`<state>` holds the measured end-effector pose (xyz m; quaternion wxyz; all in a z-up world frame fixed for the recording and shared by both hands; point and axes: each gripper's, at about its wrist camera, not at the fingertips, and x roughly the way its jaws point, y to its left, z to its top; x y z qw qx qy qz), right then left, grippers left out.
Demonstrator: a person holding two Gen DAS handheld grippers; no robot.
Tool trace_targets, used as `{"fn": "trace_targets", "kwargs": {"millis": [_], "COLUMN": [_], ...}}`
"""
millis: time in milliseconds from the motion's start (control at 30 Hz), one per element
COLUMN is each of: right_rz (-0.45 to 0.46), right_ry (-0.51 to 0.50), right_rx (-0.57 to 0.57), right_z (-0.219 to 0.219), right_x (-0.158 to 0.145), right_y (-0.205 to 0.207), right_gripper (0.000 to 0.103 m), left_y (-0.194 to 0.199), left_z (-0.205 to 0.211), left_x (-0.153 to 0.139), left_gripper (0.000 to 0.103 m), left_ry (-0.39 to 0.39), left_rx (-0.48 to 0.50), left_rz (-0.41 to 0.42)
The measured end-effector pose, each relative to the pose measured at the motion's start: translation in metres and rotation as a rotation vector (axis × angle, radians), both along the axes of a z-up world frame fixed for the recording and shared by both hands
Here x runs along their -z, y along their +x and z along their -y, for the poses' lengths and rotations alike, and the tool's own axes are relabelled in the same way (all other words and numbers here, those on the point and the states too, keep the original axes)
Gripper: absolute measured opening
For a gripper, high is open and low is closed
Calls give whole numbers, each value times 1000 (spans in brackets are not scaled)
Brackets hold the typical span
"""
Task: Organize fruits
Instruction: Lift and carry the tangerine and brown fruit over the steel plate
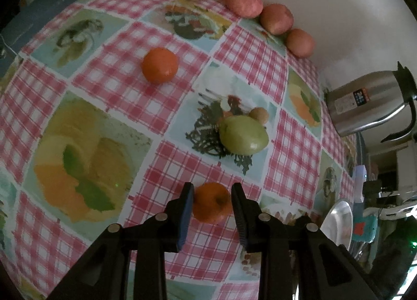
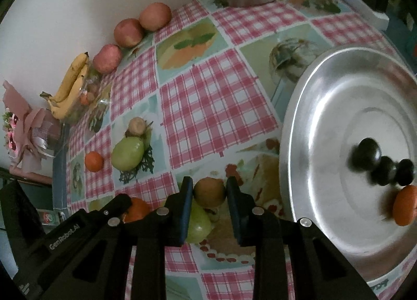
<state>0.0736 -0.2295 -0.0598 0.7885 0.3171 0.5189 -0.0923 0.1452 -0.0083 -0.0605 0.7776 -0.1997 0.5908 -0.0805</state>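
Your desk (image 1: pixel 229 47), under its checked cloth, ends against the white wall (image 1: pixel 325 0) on its far side, where three reddish apples (image 1: pixel 276 18) sit in a row along the edge, with bananas (image 2: pixel 69 86) further along. The silver kettle (image 1: pixel 370 103) stands beside the wall, and the big steel basin (image 2: pixel 312 107) fills the side by your right hand, already holding one orange fruit (image 2: pixel 405 204) and some dark round ones (image 2: pixel 381 167). The open cloth lies mid-desk, broken by a green fruit (image 1: pixel 243 135) with a small brown one touching it, and a loose orange (image 1: pixel 159 65) well apart. Your left tool (image 1: pixel 212 204) pinches an orange fruit (image 1: pixel 212 202) between its pads. Your right tool (image 2: pixel 209 193) is closed tightly on a brownish round fruit (image 2: pixel 209 191), just above another green fruit (image 2: pixel 199 225).
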Motion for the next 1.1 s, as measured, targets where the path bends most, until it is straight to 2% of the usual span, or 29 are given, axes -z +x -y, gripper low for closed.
{"fn": "trace_targets", "kwargs": {"millis": [500, 667, 733, 833, 900, 1100], "right_rz": [70, 65, 63, 63, 61, 53], "right_ry": [-31, -31, -29, -25, -23, -18], "right_rx": [19, 18, 18, 18, 17, 13], "right_z": [13, 14, 14, 14, 14, 14], "right_x": [-28, -29, -28, -28, -28, -26], "right_y": [-11, -12, -12, -12, -12, -11], "right_gripper": [28, 28, 28, 28, 28, 28], "left_y": [-2, -2, -1, -1, -1, -5], "left_z": [-8, -5, -3, 4, 6, 16], "left_x": [-24, -15, -9, 4, 7, 14], "left_gripper": [32, 33, 34, 39, 48, 52], "left_ry": [-5, 7, 38, 68, 59, 64], "left_rx": [-19, -8, 2, 22, 28, 62], "left_rz": [69, 32, 13, -26, -36, -41]}}
